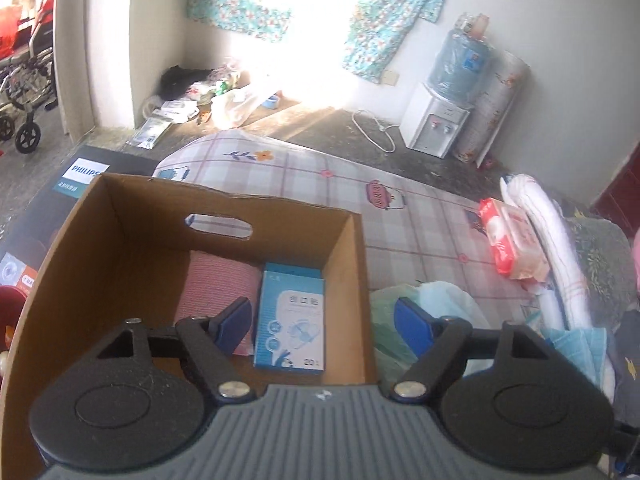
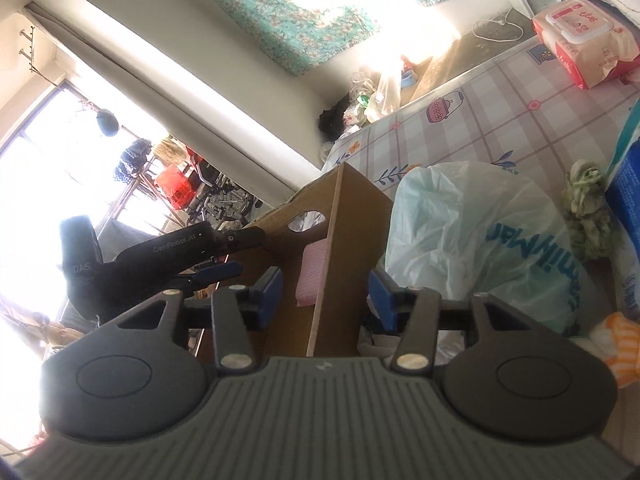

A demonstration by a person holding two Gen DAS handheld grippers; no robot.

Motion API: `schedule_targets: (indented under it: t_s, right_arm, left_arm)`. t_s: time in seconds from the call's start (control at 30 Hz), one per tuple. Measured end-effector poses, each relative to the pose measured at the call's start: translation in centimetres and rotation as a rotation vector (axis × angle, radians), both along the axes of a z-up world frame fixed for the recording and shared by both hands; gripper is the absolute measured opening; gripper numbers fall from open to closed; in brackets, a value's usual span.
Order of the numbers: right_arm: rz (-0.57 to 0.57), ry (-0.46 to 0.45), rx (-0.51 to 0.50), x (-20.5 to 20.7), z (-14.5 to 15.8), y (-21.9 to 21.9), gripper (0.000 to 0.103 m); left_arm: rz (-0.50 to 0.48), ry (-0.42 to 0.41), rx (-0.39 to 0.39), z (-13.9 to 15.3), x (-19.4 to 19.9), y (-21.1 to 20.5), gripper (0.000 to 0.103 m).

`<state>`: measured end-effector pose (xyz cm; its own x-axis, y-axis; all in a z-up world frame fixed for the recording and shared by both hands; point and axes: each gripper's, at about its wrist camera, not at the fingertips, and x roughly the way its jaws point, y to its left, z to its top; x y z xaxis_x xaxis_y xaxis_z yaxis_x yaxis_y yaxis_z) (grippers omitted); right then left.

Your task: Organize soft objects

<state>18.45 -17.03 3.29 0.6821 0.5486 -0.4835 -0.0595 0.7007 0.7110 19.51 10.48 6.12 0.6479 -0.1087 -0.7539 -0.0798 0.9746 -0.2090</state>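
An open cardboard box stands on a checked bedsheet. Inside it lie a pink cloth and a blue-and-white packet. My left gripper is open and empty, its fingers astride the box's right wall. My right gripper is open and empty, astride the box wall. The pink cloth shows inside the box there, and the left gripper over it. A pale plastic bag lies right of the box, also in the left wrist view.
A red-and-white wipes pack and a rolled white towel lie on the bed. A green rag, a blue box and an orange-striped cloth lie at right. A water dispenser stands on the floor beyond.
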Motion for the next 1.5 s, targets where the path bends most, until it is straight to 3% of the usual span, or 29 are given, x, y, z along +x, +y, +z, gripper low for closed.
schedule_targets:
  t_s: [0.33, 0.67, 0.87, 1.03, 1.23, 1.33, 1.5]
  right_arm:
    - [-0.255, -0.046, -0.029, -8.0, 0.9, -12.2, 0.059]
    - [-0.391, 0.006, -0.001, -11.1, -1.6, -21.3, 0.061]
    - [-0.412, 0.105, 0.040, -8.0, -4.1, -24.2, 0.061]
    - [-0.431, 0.209, -0.017, -3.4, -6.2, -25.1, 0.061]
    - [-0.421, 0.343, -0.095, 1.9, -9.5, -25.4, 0.061]
    - [-0.420, 0.362, -0.131, 3.3, -10.2, -24.9, 0.061]
    - [-0.429, 0.360, -0.057, 4.3, -11.6, -25.0, 0.064]
  left_arm:
    - [-0.281, -0.004, 0.004, -0.6, -1.5, -12.4, 0.080]
    - [-0.405, 0.013, 0.022, -2.8, -0.8, -20.5, 0.079]
    - [-0.436, 0.027, -0.006, -4.0, 1.1, -23.6, 0.066]
    - [-0.465, 0.059, 0.031, -6.0, 2.9, -26.8, 0.058]
    - [-0.463, 0.137, 0.085, -8.9, 4.7, -28.3, 0.055]
    - [-0.449, 0.159, 0.104, -9.9, 5.2, -28.1, 0.055]
    - [-0.447, 0.158, 0.111, -10.3, 5.5, -27.9, 0.059]
